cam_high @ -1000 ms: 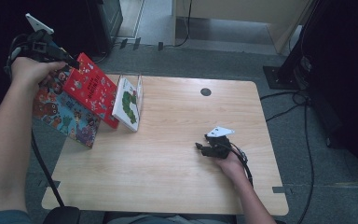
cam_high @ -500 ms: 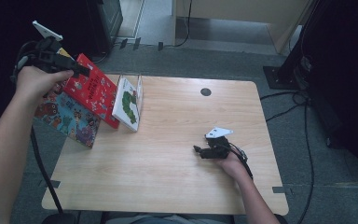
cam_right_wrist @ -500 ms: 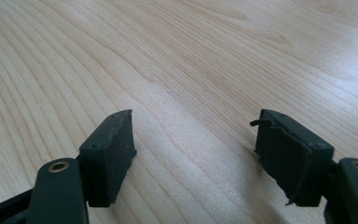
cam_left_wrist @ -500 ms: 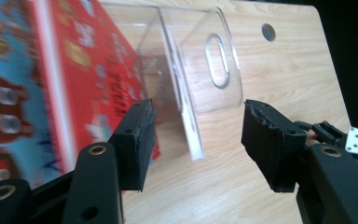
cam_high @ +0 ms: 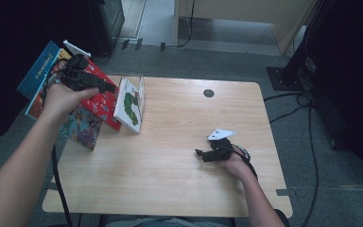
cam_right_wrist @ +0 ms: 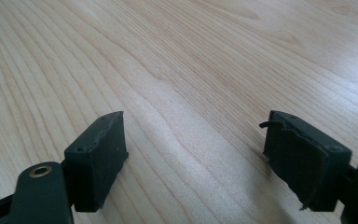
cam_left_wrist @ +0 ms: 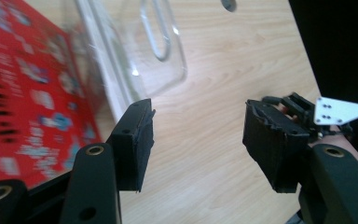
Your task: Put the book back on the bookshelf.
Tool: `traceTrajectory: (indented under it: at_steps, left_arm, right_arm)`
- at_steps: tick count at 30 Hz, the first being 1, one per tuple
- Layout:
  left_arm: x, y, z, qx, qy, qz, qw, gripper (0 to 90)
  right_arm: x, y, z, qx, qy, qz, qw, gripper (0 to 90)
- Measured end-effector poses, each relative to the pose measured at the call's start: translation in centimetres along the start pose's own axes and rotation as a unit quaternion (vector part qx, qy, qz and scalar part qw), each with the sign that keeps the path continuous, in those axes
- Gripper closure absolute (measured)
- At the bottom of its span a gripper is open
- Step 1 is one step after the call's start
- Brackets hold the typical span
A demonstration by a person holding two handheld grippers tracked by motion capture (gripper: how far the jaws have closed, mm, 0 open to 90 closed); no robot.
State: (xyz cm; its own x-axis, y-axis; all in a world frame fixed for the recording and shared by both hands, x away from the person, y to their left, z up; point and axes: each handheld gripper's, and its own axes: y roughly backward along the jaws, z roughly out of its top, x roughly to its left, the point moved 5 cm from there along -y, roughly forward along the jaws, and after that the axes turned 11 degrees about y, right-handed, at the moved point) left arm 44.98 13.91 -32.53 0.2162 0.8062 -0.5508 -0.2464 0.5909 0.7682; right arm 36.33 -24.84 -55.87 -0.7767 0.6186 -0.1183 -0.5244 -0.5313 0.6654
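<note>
Several picture books lean at the table's left edge: a red book [cam_high: 105, 101], a white caterpillar book [cam_high: 129, 105], a blue book [cam_high: 40, 71] and a colourful one [cam_high: 82, 125]. My left gripper [cam_high: 109, 88] hovers over the red book, open, its jaws having just been opening with nothing between them. In the left gripper view the red book [cam_left_wrist: 28, 93] lies left of my left gripper [cam_left_wrist: 198, 126]. My right gripper [cam_high: 198, 152] rests low on the table's right half. It is open over bare wood [cam_right_wrist: 193, 140], and its jaws have just been opening.
A clear acrylic stand [cam_high: 142, 85] holds the white book; it also appears ahead of the left jaws [cam_left_wrist: 135, 46]. The wooden table [cam_high: 170, 189] has a round cable hole [cam_high: 208, 93]. Cables and a dark stand base [cam_high: 288, 75] lie on the floor to the right.
My left hand has moved right and down, from beyond the table's left edge to above the red book. The right hand has stayed in place.
</note>
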Motion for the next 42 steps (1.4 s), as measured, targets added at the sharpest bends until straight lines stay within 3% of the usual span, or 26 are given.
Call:
traceTrajectory:
  at_steps: [6, 9, 12, 16, 23, 31, 35, 39, 42]
  left_arm:
    - [-0.5, -2.4, -2.4, 0.016, -0.011, -0.010, 0.9998, 43.5]
    - [-0.4, -3.4, -3.4, 0.019, -0.023, 0.003, 0.9996, 43.5]
    - [-0.3, -4.5, -4.4, 0.025, -0.022, -0.010, 0.9994, 43.5]
    - [-0.3, -5.9, -5.7, 0.030, -0.037, -0.007, 0.9988, 43.2]
    - [0.2, -8.8, -8.2, 0.045, -0.036, -0.021, 0.9982, 43.0]
    - [0.4, -11.7, -10.3, 0.061, -0.062, -0.007, 0.9962, 42.1]
    - [0.6, -13.0, -11.1, 0.066, -0.054, -0.020, 0.9962, 41.9]
    - [0.9, -14.2, -11.8, 0.069, -0.059, -0.013, 0.9958, 41.9]
    - [1.0, -15.0, -12.4, 0.071, -0.057, -0.020, 0.9956, 41.8]
  right_arm:
    - [-0.1, -0.1, 0.1, 0.001, 0.003, 0.003, 1.0000, 19.0]
    - [-0.1, -0.2, 0.1, 0.001, 0.004, 0.003, 1.0000, 18.6]
    - [-0.1, -0.2, 0.1, 0.002, 0.004, 0.003, 1.0000, 18.6]
    - [-0.1, -0.2, 0.1, 0.002, 0.004, 0.003, 1.0000, 18.6]
    - [-0.1, -0.2, 0.1, 0.002, 0.003, 0.004, 1.0000, 18.6]
    - [-0.1, -0.2, 0.2, 0.002, 0.005, 0.005, 1.0000, 18.5]
    - [-0.1, -0.3, 0.2, 0.002, 0.004, 0.004, 1.0000, 18.5]
    - [-0.1, -0.3, 0.2, 0.002, 0.004, 0.004, 1.0000, 18.4]
    - [-0.1, -0.3, 0.2, 0.002, 0.005, 0.004, 1.0000, 18.3]
